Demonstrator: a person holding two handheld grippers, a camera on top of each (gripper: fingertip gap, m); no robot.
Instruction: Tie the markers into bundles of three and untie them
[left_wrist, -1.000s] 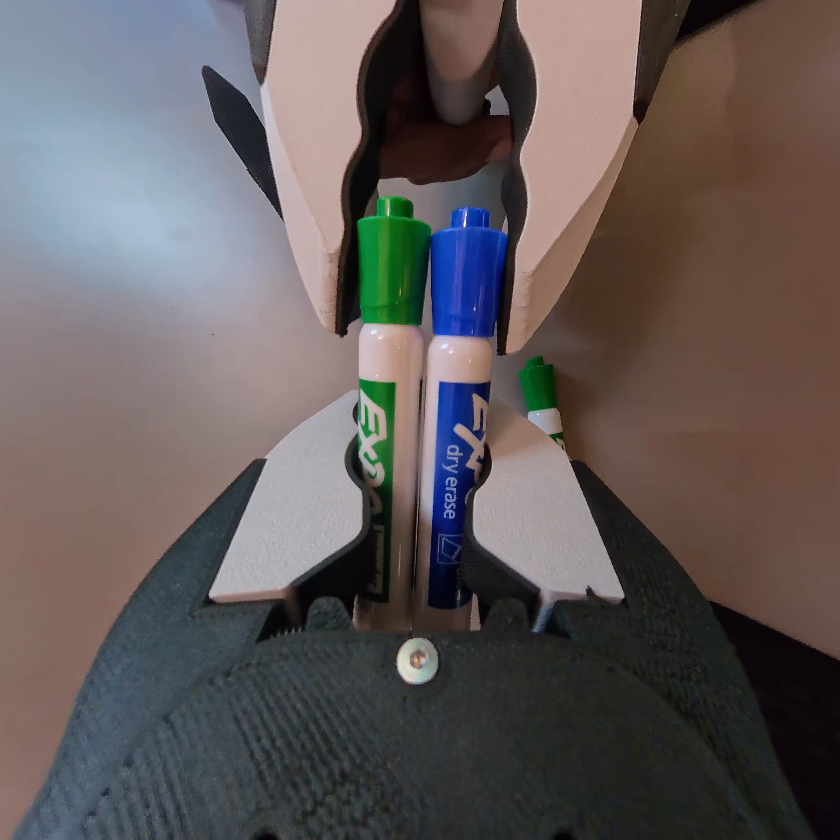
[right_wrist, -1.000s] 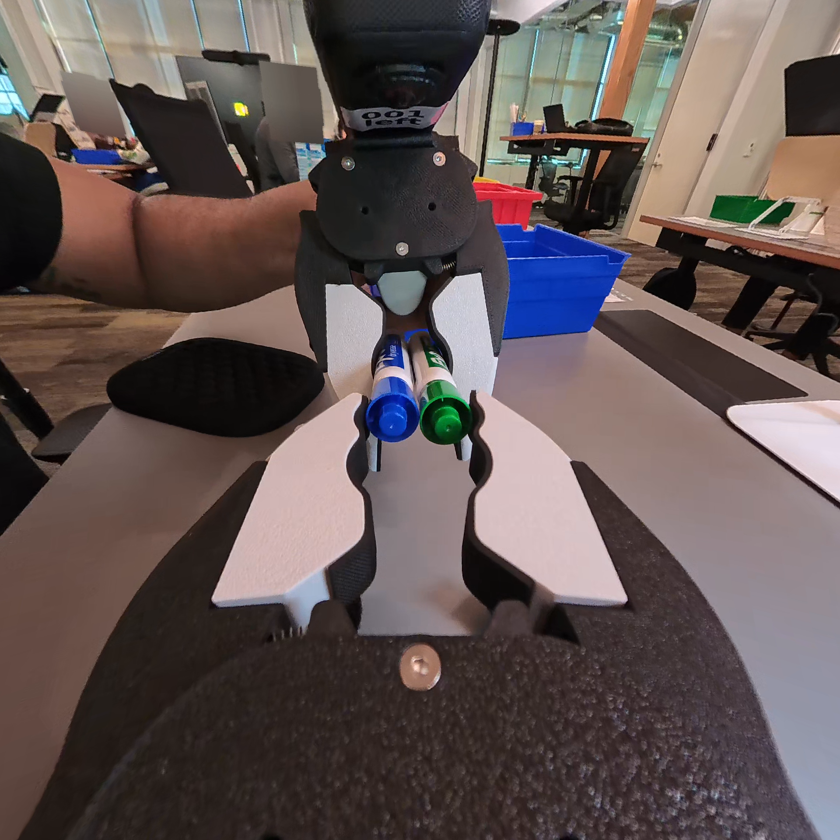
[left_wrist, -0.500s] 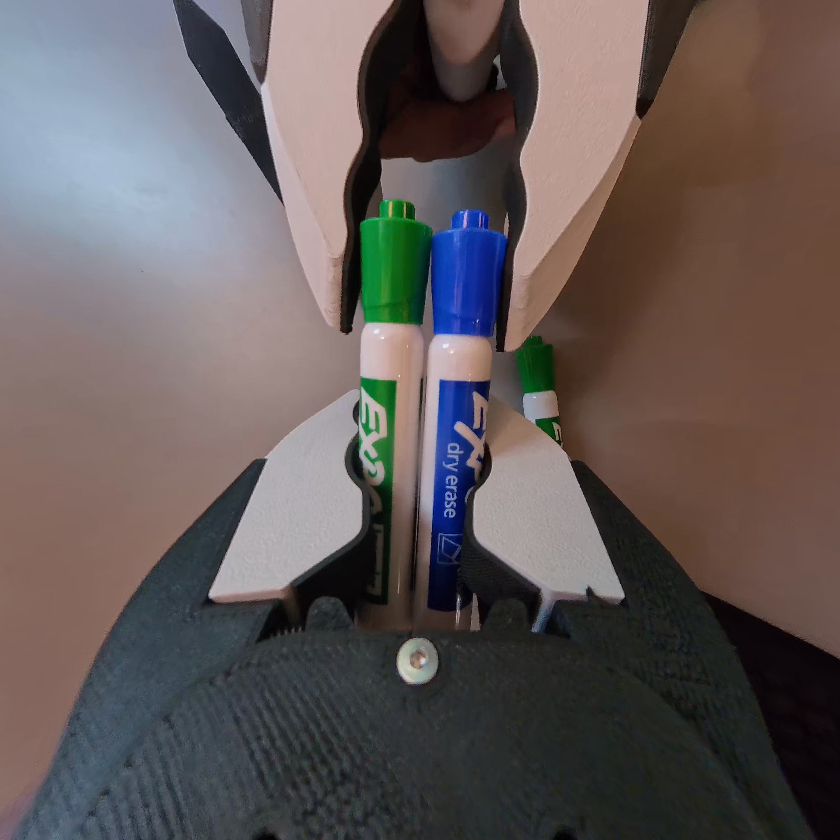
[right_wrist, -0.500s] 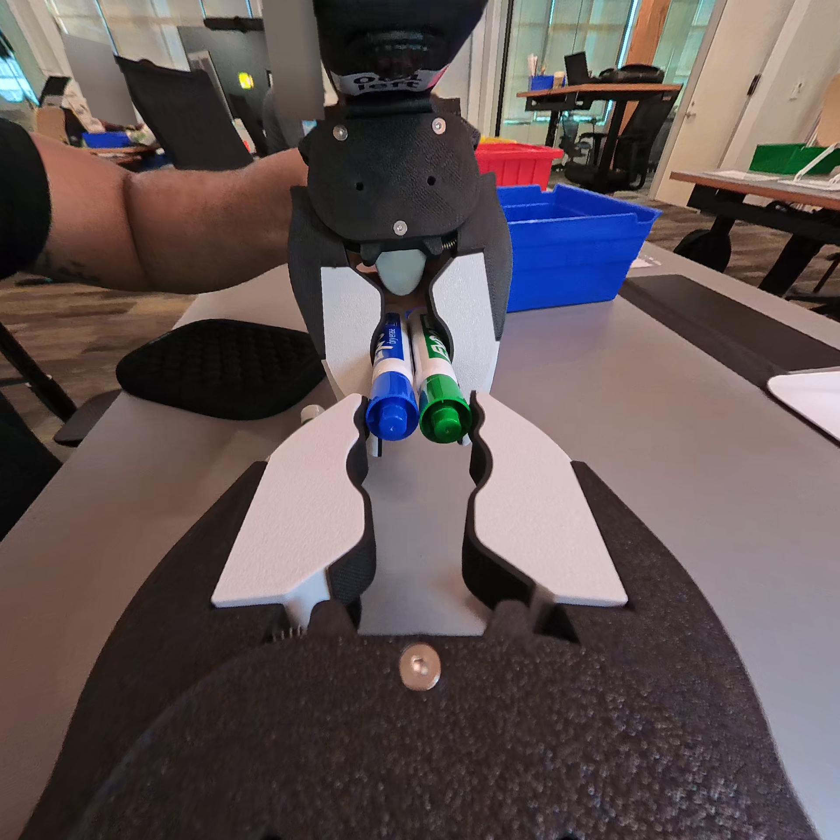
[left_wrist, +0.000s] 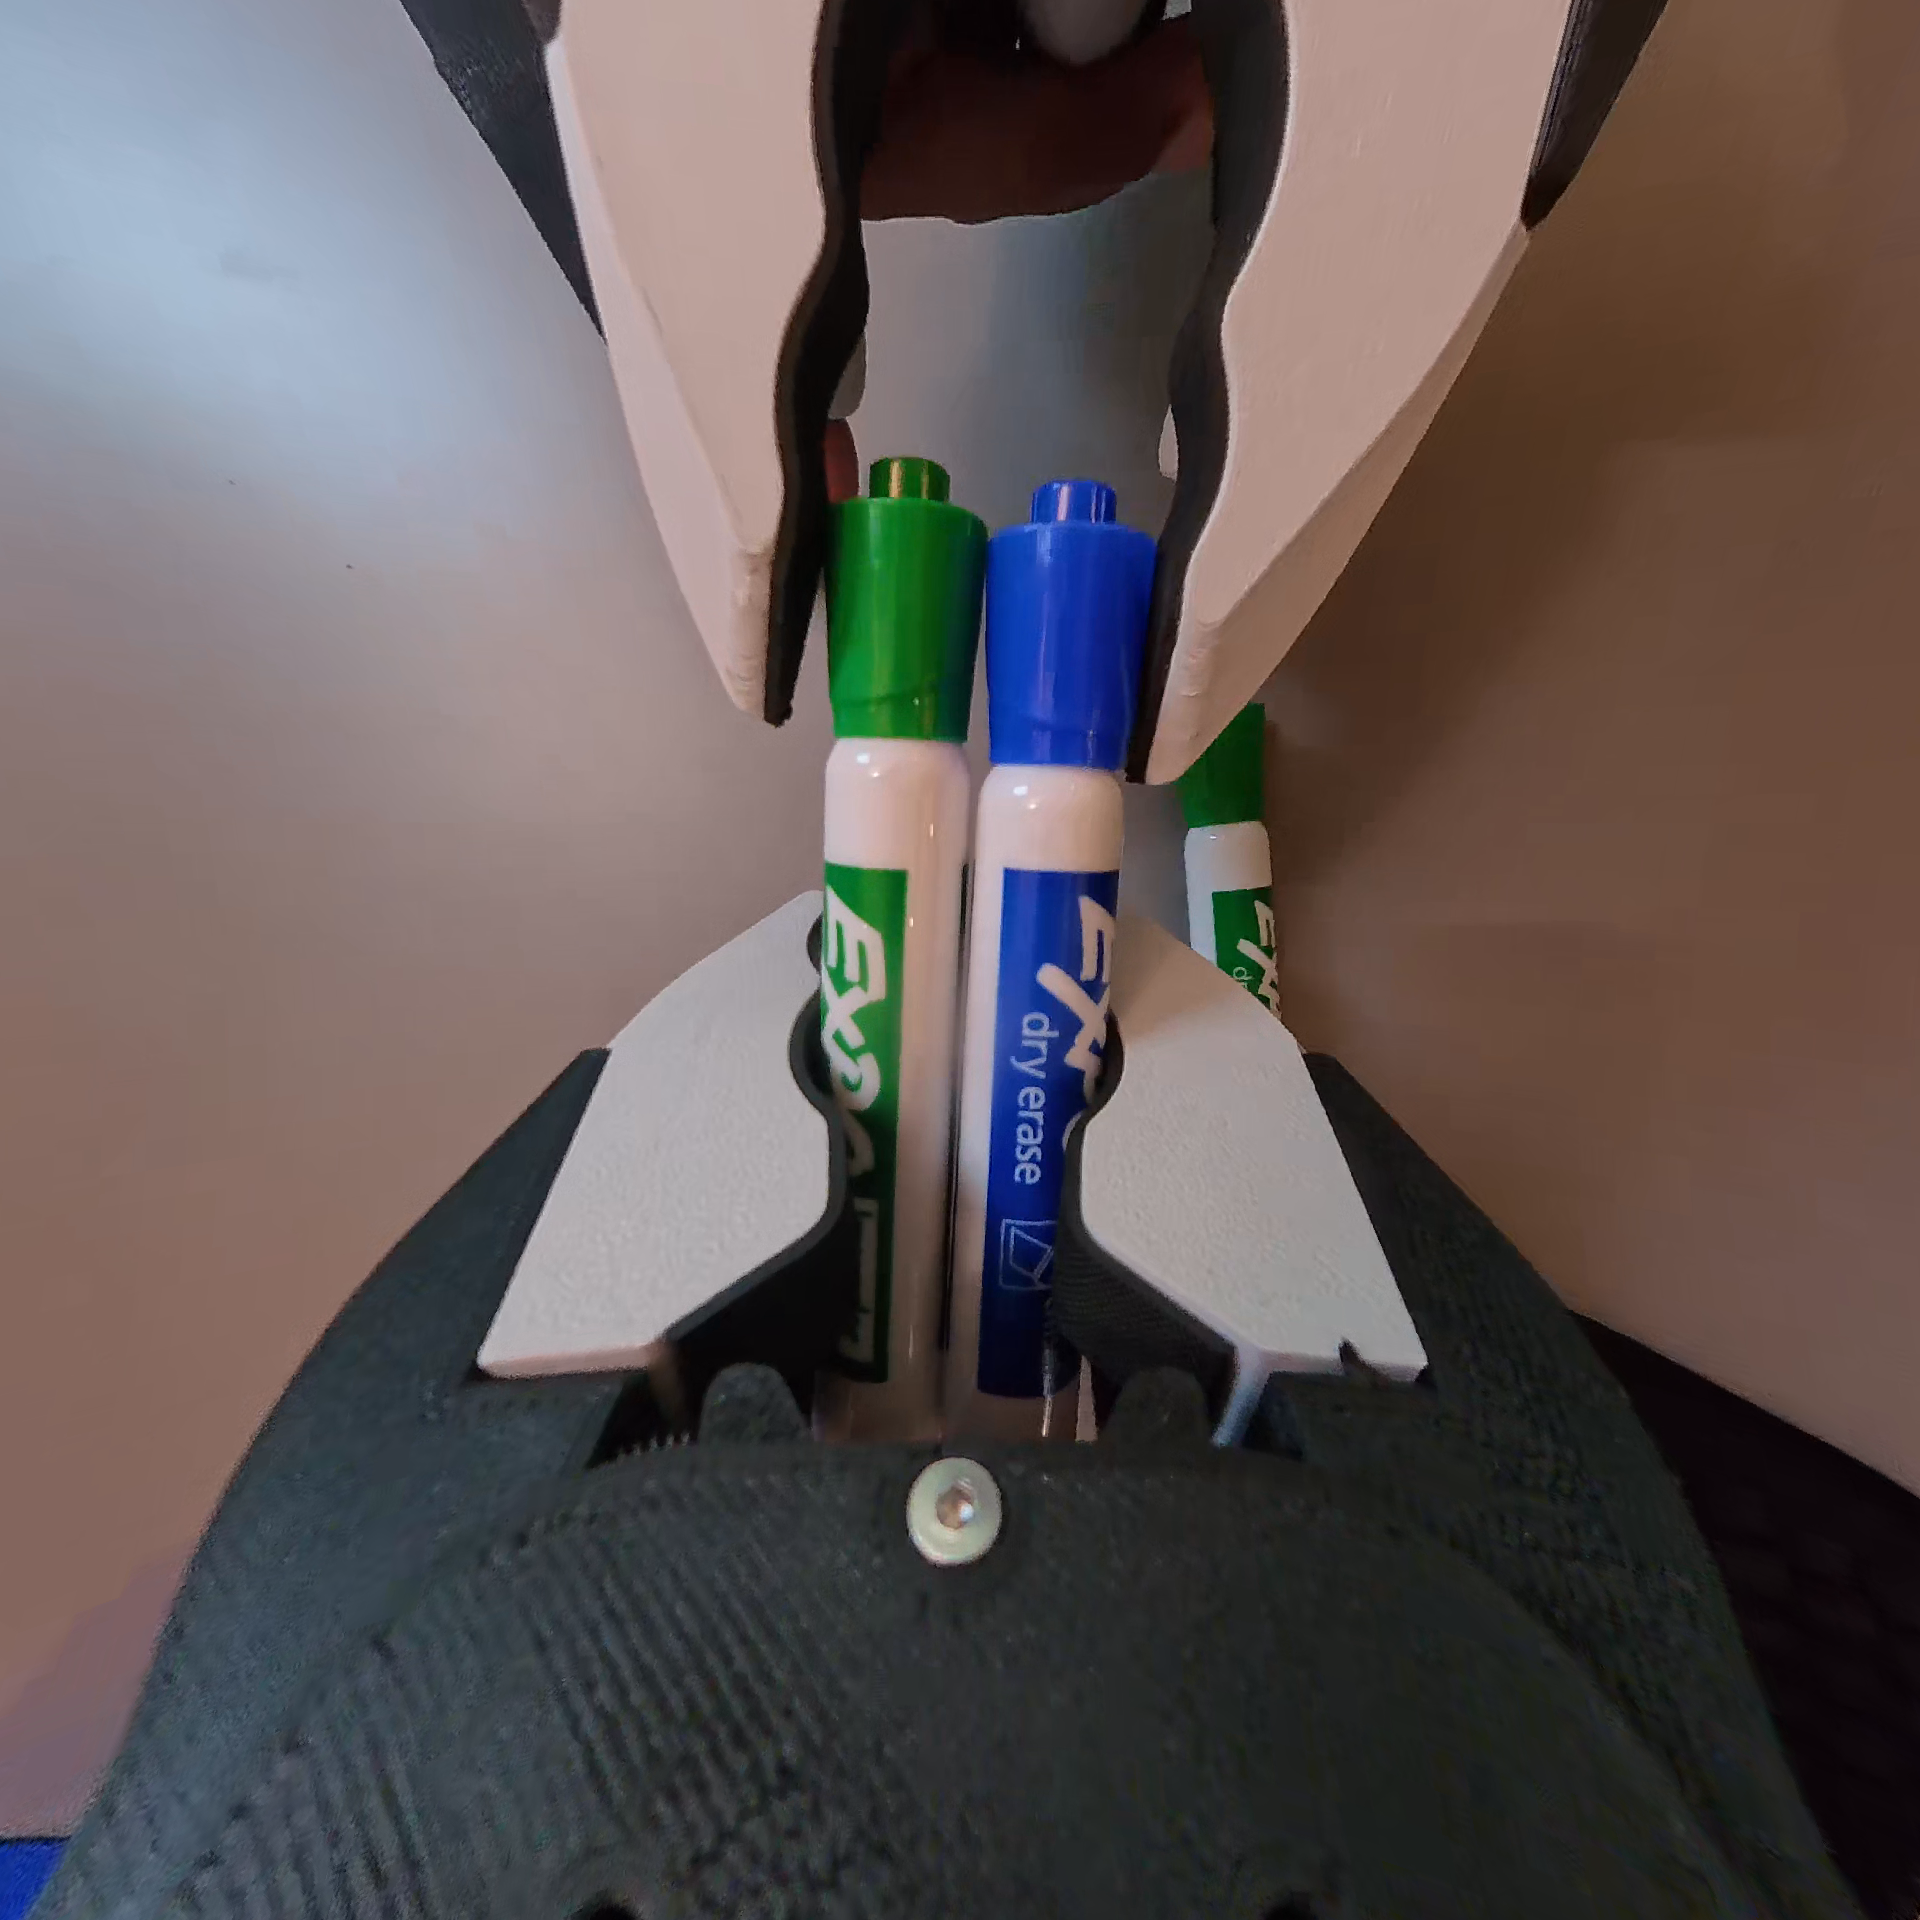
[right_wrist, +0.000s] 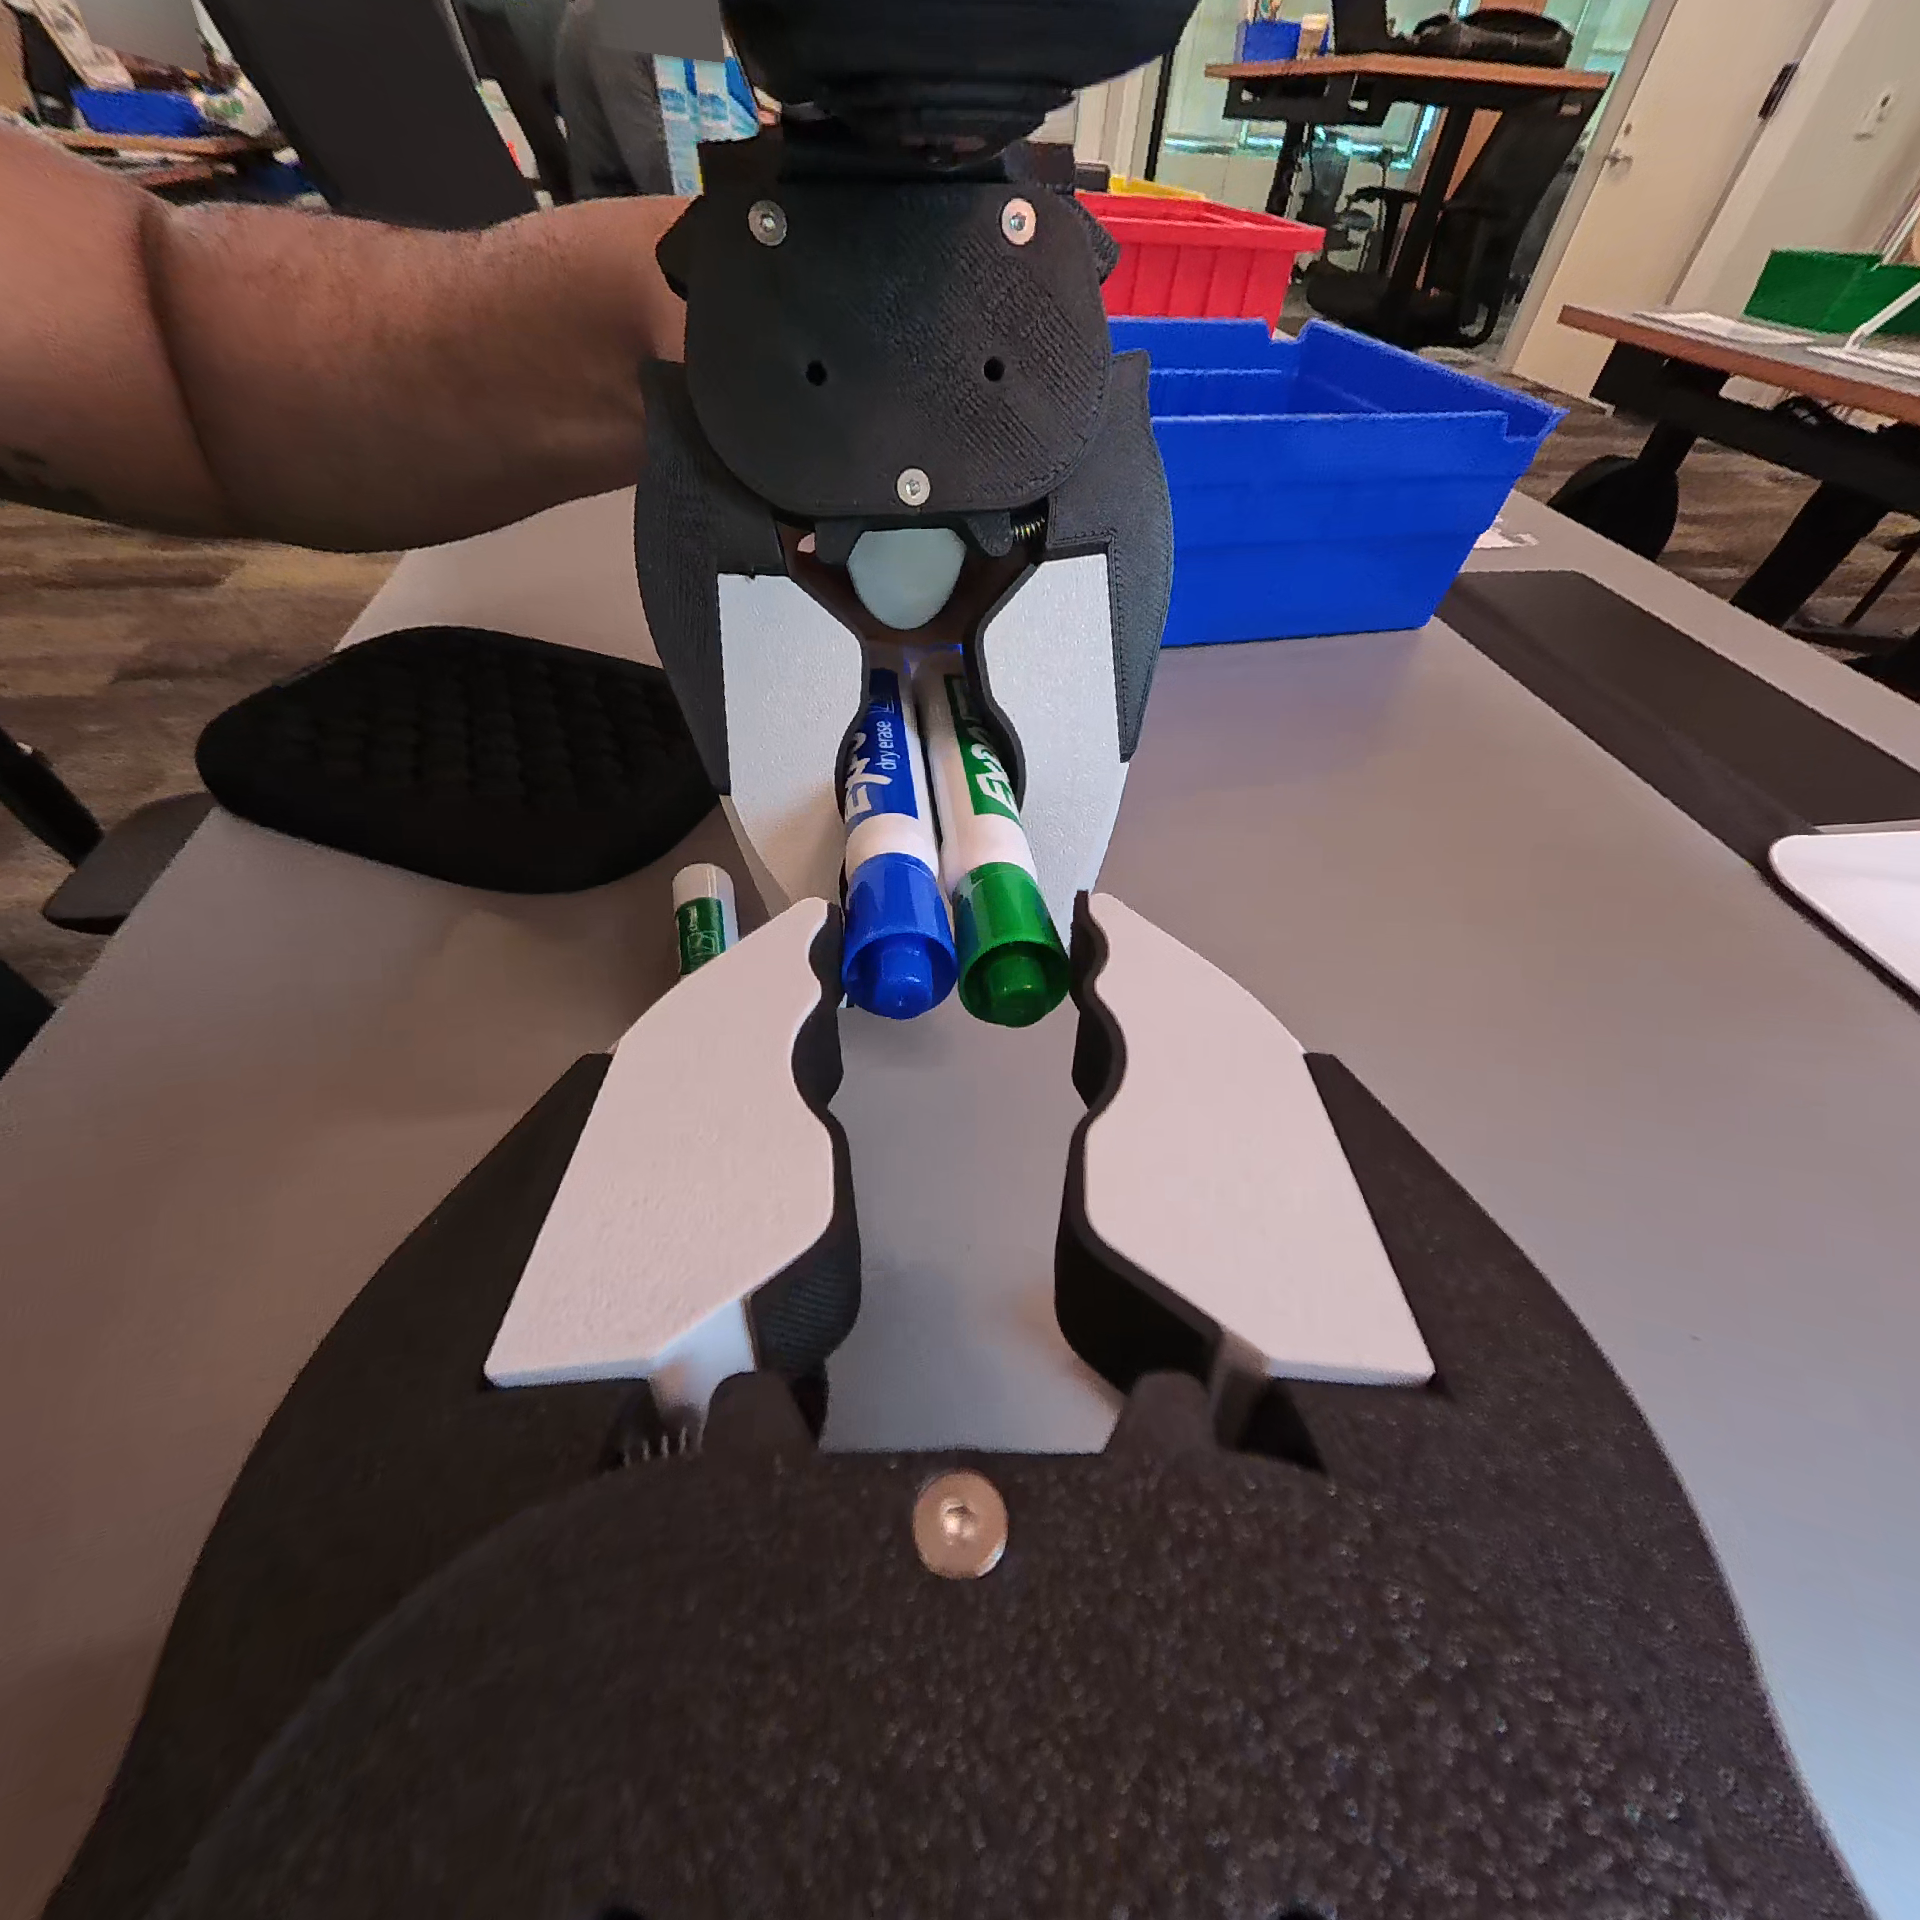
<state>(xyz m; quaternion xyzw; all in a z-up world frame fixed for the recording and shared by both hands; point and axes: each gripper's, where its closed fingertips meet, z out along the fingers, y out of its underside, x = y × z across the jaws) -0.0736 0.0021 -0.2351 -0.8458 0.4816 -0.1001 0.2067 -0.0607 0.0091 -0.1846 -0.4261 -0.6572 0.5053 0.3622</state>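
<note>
Between the white fingers of the left gripper (left_wrist: 961, 940) sit two markers side by side, a green marker (left_wrist: 891, 831) and a blue marker (left_wrist: 1055, 831), caps pointing forward; its jaws are clamped on their barrels. Seen from the right wrist view, the same pair hangs out of the left gripper (right_wrist: 940, 800), the blue marker (right_wrist: 888, 883) on the left and the green marker (right_wrist: 992, 894) on the right, caps tilted down toward the grey table (right_wrist: 1455, 935) and held off it.

Facing them is the right gripper (right_wrist: 951, 956), its jaws apart with bare table showing in the gap. In the left wrist view its fingertips flank the two caps, one tip just beside the green cap and the other just beside the blue cap; whether the pads touch the caps I cannot tell.

A third marker (left_wrist: 1231, 831), green-capped, lies on the table beside the pair, partly hidden by the right gripper's finger. In the right wrist view it shows as a short piece (right_wrist: 701, 920) just left of the left gripper.

Farther back on the table stand a blue bin (right_wrist: 1340, 488) and a red bin (right_wrist: 1195, 249). A forearm (right_wrist: 312, 364) reaches in from the left behind the left gripper, above a black pad (right_wrist: 447, 758) at the table's edge
</note>
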